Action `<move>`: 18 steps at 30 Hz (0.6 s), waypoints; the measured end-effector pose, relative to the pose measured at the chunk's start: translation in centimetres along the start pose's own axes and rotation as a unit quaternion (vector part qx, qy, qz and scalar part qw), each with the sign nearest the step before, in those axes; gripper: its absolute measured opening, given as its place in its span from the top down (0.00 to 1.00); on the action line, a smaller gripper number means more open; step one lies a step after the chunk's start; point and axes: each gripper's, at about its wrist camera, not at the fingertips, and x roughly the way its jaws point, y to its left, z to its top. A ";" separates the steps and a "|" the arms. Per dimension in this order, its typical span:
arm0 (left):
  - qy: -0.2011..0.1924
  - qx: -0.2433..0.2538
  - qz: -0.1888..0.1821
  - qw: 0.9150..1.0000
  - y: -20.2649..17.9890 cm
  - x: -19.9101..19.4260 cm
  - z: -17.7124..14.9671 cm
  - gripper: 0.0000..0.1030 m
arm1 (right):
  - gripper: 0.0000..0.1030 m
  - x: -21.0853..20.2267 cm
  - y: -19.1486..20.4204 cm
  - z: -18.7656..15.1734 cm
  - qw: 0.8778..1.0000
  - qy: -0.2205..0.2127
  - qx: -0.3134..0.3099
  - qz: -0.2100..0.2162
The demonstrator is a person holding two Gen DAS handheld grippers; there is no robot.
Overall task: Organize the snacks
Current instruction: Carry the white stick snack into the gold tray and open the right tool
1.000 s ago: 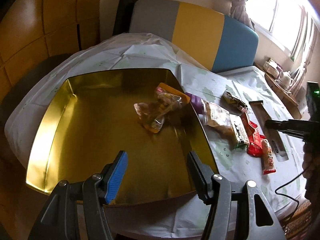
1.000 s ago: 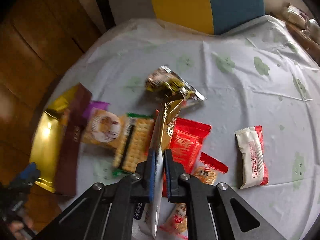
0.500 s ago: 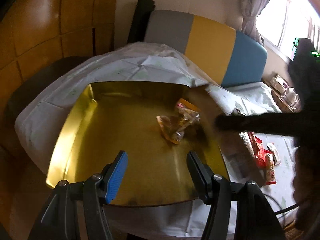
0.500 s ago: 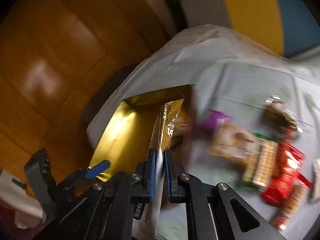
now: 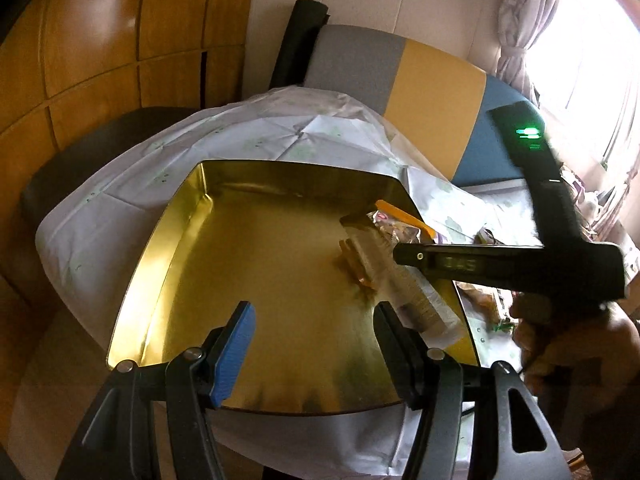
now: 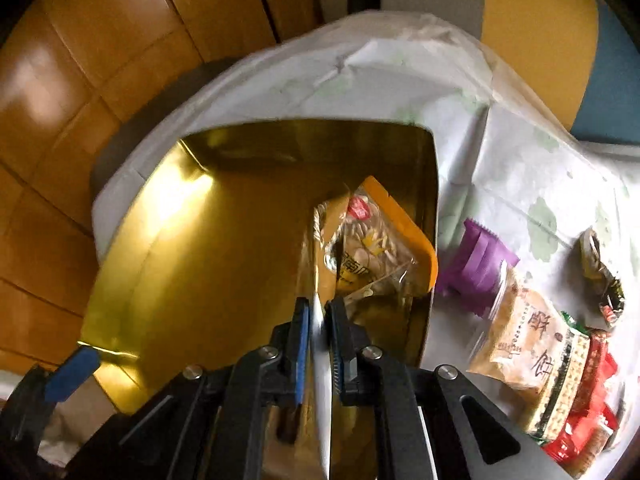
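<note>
A gold tray [image 5: 180, 232] [image 6: 200, 264] lies on the white tablecloth. A clear seed bag with an orange edge [image 5: 404, 218] [image 6: 372, 248] rests in the tray's right part. My right gripper [image 6: 320, 340] [image 5: 404, 256] hangs over that side, shut on a long gold packet [image 6: 314, 256] [image 5: 400, 284]. Its jaws are starting to open, and the packet is still between them, tilted above the tray floor. My left gripper [image 5: 316, 340] stands open and empty over the tray's near edge. One of its blue pads [image 6: 72, 364] shows at the lower left of the right wrist view.
Loose snacks lie on the cloth right of the tray: a purple packet [image 6: 476, 268], cracker packets [image 6: 528, 340], red packets [image 6: 592, 400] and a dark crumpled wrapper [image 6: 600, 272]. A grey, yellow and blue chair back [image 5: 432, 80] stands behind the table. A hand [image 5: 568, 344] holds the right gripper.
My right gripper has carried the gold packet left, from above the loose snacks to above the tray beside the seed bag. My left gripper has shifted slightly and stays open.
</note>
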 end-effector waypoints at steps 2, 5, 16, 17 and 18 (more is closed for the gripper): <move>0.003 0.000 -0.002 1.000 -0.1 0.1 -0.1 0.40 | 0.71 -1.1 -0.4 -0.2 1.000 -0.012 0.000 -0.011; 0.005 0.004 -0.002 1.000 -0.6 0.1 -0.3 0.40 | 0.61 -2.6 -1.2 -1.0 0.999 -0.034 0.008 -0.005; 0.007 0.040 -0.007 0.999 -3.2 0.0 -0.3 0.40 | 0.44 -9.4 -6.1 -6.8 0.994 -0.090 0.026 -0.050; 0.007 0.043 -0.008 0.999 -3.4 -0.1 -0.3 0.40 | 0.41 -9.4 -6.1 -6.8 0.994 -0.090 0.026 -0.050; 0.006 0.047 -0.009 0.999 -3.6 -0.1 -0.4 0.39 | 0.40 -9.9 -6.8 -7.3 0.994 -0.094 0.028 -0.058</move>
